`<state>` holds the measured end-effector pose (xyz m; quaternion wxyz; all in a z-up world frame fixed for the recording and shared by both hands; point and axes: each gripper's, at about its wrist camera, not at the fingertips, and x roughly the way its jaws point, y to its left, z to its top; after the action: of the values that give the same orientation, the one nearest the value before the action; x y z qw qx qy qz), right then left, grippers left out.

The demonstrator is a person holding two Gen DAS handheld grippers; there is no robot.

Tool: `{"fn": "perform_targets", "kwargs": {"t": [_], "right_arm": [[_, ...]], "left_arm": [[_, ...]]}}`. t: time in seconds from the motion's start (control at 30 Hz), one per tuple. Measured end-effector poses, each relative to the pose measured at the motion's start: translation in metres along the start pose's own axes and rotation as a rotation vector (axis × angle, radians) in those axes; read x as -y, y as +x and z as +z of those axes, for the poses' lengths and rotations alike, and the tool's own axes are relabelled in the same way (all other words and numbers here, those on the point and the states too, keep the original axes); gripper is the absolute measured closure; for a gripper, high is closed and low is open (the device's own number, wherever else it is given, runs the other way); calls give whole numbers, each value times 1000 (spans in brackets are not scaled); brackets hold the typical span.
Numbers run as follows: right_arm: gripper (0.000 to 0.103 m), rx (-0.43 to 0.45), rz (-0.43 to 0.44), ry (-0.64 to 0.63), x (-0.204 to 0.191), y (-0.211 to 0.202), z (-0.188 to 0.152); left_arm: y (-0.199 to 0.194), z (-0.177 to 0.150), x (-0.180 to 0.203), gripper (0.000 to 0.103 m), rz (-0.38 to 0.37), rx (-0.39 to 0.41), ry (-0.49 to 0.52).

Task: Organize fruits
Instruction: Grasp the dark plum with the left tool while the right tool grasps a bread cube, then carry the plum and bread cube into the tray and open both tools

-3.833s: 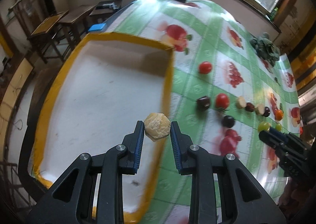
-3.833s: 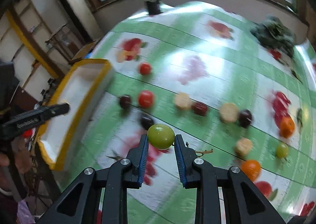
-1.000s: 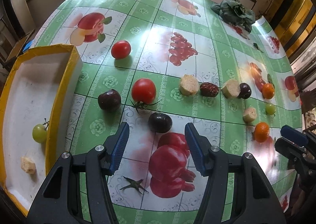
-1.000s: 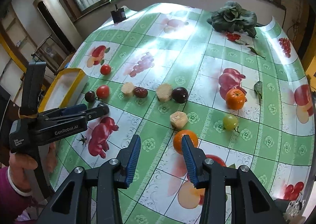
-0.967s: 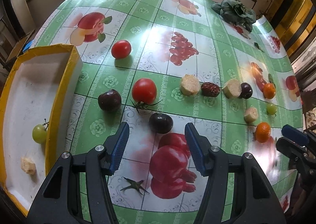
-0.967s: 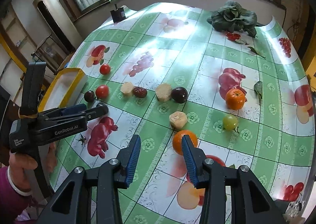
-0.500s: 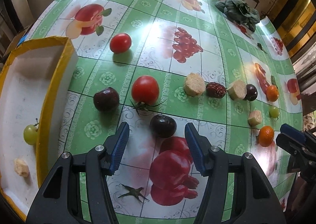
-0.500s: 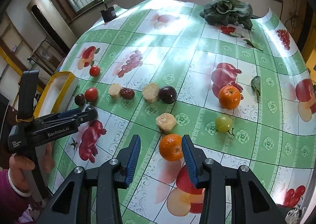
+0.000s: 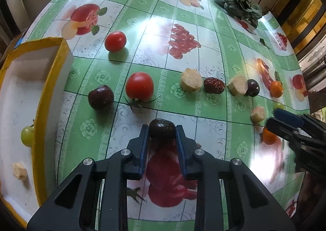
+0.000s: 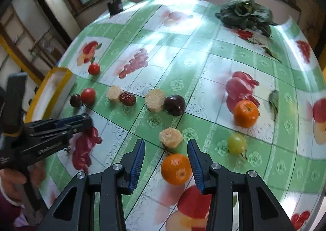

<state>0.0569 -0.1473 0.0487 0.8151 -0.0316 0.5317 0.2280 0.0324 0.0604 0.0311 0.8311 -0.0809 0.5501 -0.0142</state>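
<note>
Fruits lie scattered across the tablecloth (image 9: 205,29), with a grape (image 9: 27,136) and a pale chunk (image 9: 19,171) already in the tray (image 9: 41,129) at the left. The left gripper (image 9: 162,132) has just closed and is clamped on a dark plum (image 9: 162,130), which sits squarely between its pads, close to the tray. The right gripper (image 10: 166,162) stands with jaws apart around an orange (image 10: 176,169), touching neither pad; the orange sits nearer the right pad. Closing should catch it.
</note>
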Motion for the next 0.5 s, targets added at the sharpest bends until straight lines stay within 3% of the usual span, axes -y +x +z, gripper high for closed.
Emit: {"fn": "perform_targets", "kwargs": {"t": [0.17, 0.2, 0.23, 0.3, 0.5], "right_arm": [[62, -47, -36, -22, 4, 26, 6], [64, -70, -44, -16, 7, 31, 4], [73, -56, -53, -21, 8, 29, 3], [77, -80, -38, -24, 6, 27, 3], [77, -19, -36, -42, -9, 1, 1]], "left_arm": [[-17, -1, -5, 78, 2, 17, -25], [-20, -1, -6, 78, 5, 18, -31], [-23, -2, -8, 78, 6, 20, -35], [-29, -4, -12, 78, 11, 27, -50], [-47, -11, -22, 78, 47, 49, -76]]}}
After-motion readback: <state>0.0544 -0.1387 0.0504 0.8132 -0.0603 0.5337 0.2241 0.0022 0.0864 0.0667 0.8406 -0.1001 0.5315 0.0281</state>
